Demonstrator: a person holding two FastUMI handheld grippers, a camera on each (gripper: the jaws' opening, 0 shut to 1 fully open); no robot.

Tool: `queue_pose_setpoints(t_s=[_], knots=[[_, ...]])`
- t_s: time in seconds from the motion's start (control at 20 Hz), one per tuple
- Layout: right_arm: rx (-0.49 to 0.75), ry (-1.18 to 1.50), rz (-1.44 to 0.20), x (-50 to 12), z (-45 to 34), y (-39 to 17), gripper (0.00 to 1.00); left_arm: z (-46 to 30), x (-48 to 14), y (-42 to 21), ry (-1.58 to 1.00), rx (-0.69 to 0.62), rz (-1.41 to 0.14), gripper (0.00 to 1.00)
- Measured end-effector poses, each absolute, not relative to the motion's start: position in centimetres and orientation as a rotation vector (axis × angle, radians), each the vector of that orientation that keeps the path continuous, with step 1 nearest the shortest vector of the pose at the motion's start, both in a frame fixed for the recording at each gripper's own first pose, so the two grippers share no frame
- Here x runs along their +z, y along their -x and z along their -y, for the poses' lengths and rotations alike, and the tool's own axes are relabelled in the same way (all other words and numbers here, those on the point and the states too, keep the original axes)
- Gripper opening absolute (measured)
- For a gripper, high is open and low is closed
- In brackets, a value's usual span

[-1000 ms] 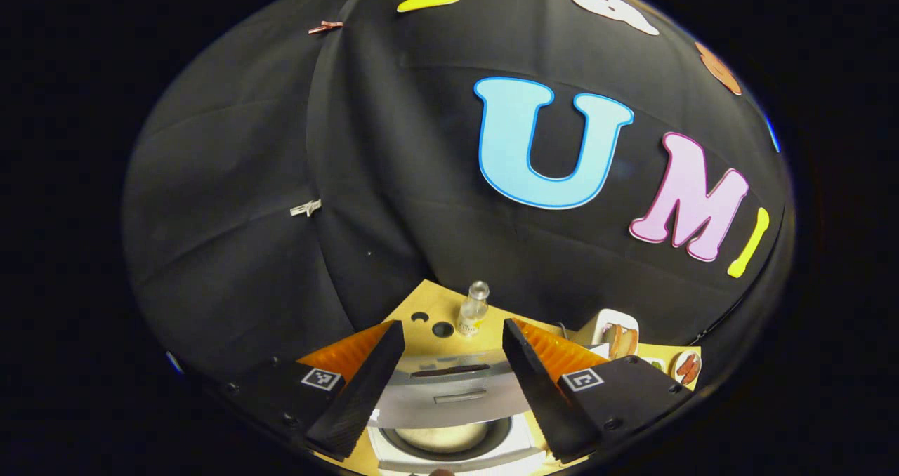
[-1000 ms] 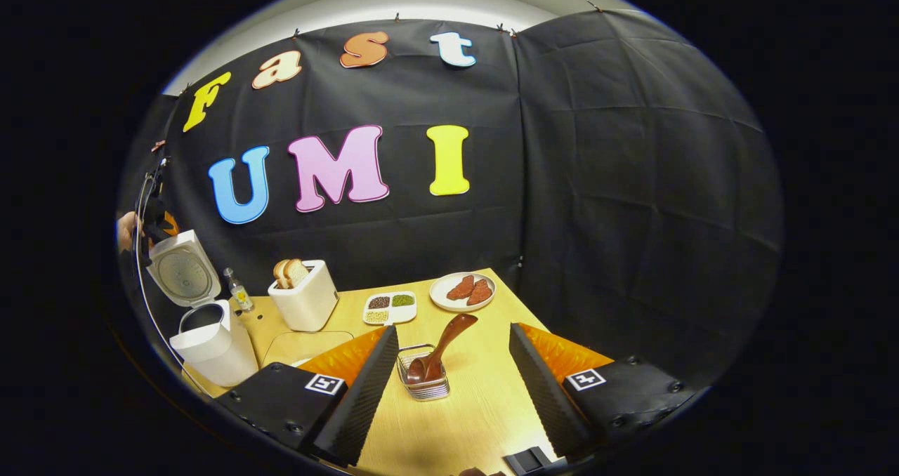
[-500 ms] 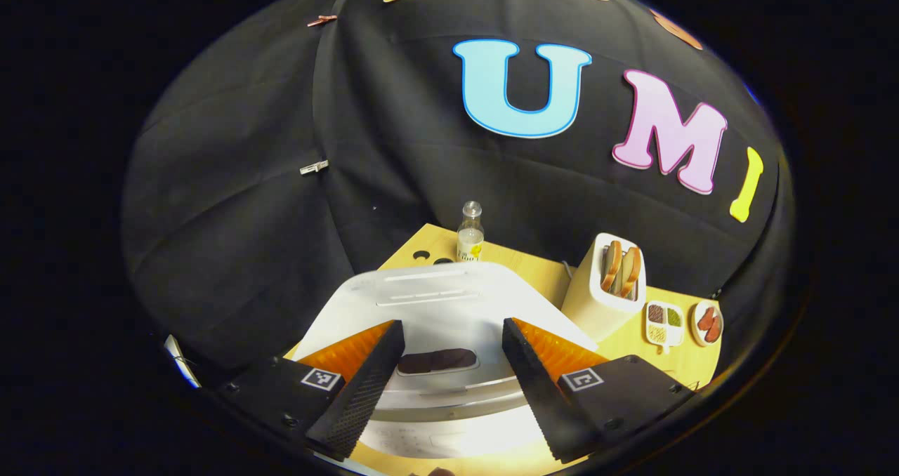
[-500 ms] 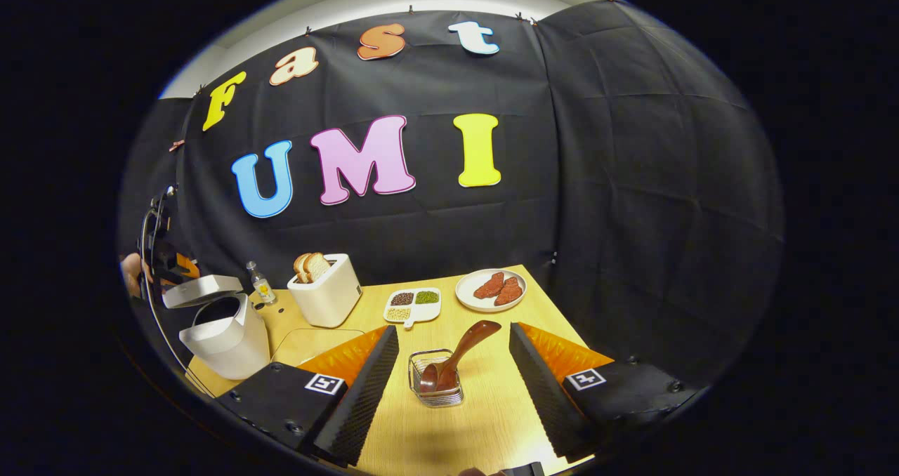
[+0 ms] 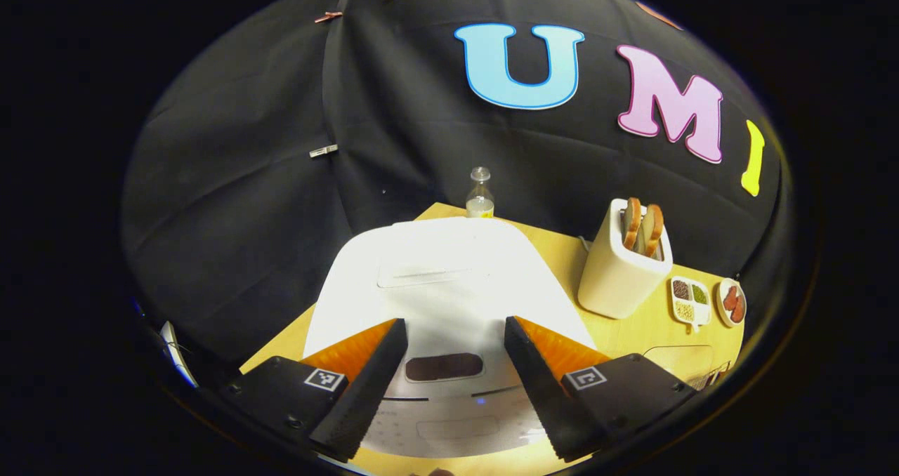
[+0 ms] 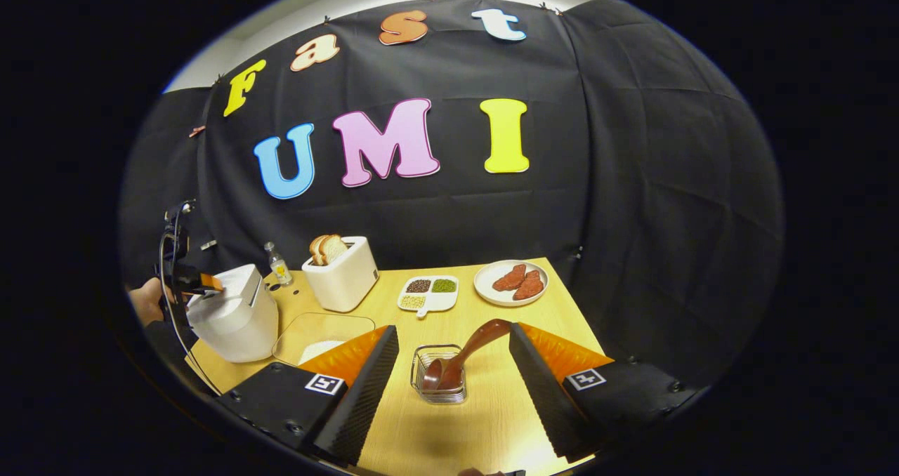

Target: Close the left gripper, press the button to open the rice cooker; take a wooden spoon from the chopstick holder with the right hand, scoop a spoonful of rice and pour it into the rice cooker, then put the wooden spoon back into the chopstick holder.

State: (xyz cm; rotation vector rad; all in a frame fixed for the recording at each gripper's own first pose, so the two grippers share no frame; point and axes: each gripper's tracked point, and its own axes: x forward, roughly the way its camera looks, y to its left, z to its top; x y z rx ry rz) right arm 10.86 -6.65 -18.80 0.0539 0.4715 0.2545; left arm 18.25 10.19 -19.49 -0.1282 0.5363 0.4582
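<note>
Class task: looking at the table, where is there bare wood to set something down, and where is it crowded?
Free: the table between the wire holder and its near edge, and right of the holder below the meat plate. Crowded: the back-left, where rice cooker, bottle, toaster, glass dish and divided tray cluster.

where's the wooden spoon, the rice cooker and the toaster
wooden spoon (image 6: 469, 346), right gripper view, on its brown handle above the wire holder.
rice cooker (image 6: 232, 316), right gripper view, on its white side wall.
toaster (image 5: 618, 279), left gripper view, on its cream front face.
</note>
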Motion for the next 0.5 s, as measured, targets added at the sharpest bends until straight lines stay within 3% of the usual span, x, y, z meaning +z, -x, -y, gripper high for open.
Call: queue_pose_setpoints(t_s=[0.5], knots=[[0.32, -0.064, -0.55, -21.6, 4.7, -10.7, 0.99, -10.1, -20.1, -18.4, 0.116, 0.459, -0.464, 0.99]])
